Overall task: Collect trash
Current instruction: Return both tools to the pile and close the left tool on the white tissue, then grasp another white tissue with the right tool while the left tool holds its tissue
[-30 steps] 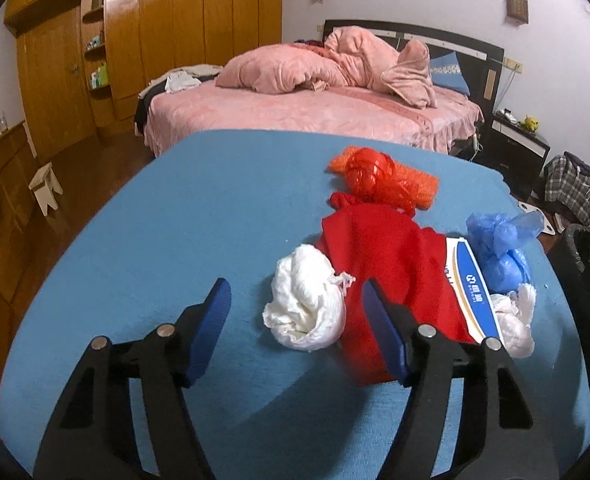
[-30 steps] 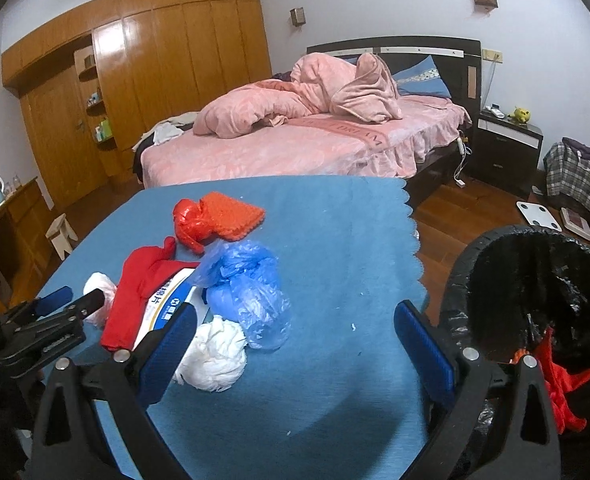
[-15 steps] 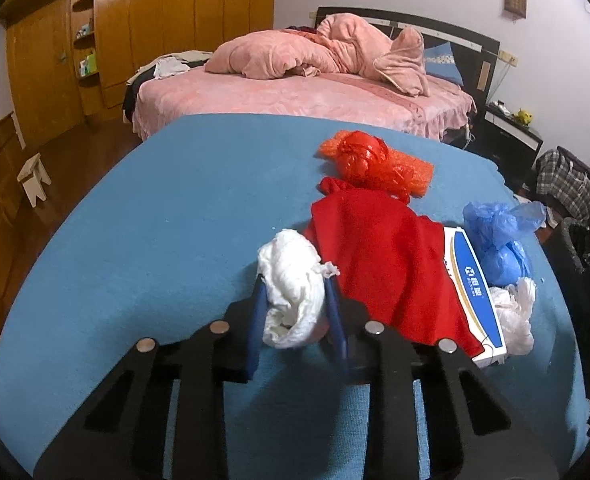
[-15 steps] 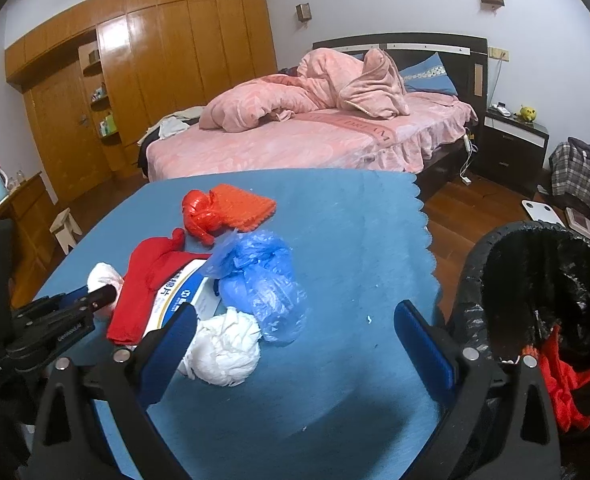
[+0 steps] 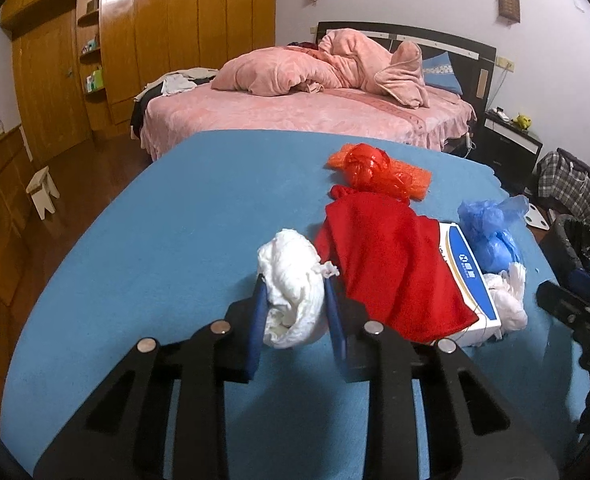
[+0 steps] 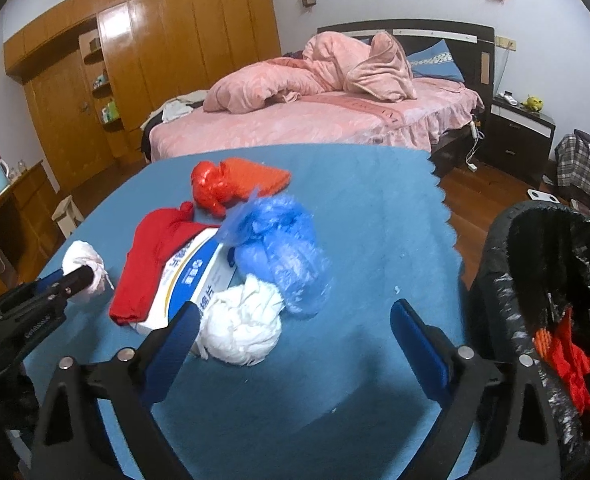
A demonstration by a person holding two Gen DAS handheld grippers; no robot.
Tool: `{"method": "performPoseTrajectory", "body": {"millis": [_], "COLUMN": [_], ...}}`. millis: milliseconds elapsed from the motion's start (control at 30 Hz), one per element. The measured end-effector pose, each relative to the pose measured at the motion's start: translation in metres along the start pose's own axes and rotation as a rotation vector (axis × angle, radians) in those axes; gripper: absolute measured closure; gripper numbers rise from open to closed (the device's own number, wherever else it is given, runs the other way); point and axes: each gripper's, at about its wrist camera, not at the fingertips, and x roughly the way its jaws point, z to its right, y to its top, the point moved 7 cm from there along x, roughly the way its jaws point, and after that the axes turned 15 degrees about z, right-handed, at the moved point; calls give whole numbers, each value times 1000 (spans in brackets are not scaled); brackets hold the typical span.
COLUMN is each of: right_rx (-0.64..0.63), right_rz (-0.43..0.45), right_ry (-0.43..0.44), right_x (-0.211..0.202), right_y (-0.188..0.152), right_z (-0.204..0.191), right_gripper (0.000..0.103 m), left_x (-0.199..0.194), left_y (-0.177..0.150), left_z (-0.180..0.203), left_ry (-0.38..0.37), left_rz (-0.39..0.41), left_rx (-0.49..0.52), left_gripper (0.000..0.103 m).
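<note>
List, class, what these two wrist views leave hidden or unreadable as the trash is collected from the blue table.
- Box under the red cloth: right wrist view, its print is too small to read and the cloth covers one end.
- Bin contents: right wrist view, the dark liner and frame edge hide most of them.
- White wad underside: left wrist view, the left gripper covers its sides.

You are looking at a blue-clothed table (image 6: 375, 208) bearing white wads (image 6: 239, 328), a red cloth (image 6: 155, 256), a box (image 6: 191, 280) and plastic bags (image 6: 279, 248).
</note>
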Motion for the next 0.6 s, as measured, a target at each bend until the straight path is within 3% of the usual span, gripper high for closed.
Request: {"method": "performPoseTrajectory", "body": {"millis": [300, 400, 500, 600], "right_rx": [-25, -37, -35, -47], "right_rz": [-60, -102, -136, -133], "right_ry": [43, 64, 110, 125], "right_x": [12, 19, 23, 22], "right_y": [-11, -17, -23, -24], "right_z": [-18, -24, -30, -35], "right_gripper": [21, 34, 58, 64], "left_x": [-6, -7, -6, -6], "left_y": [1, -1, -2, -3], "left_z": [-1, 1, 3, 4], "left_ry": [-14, -19, -26, -28], "left_rz": [19, 18, 16, 12], "left_rx": [-1, 1, 3, 1], "left_gripper": [76, 76, 76, 76]}}
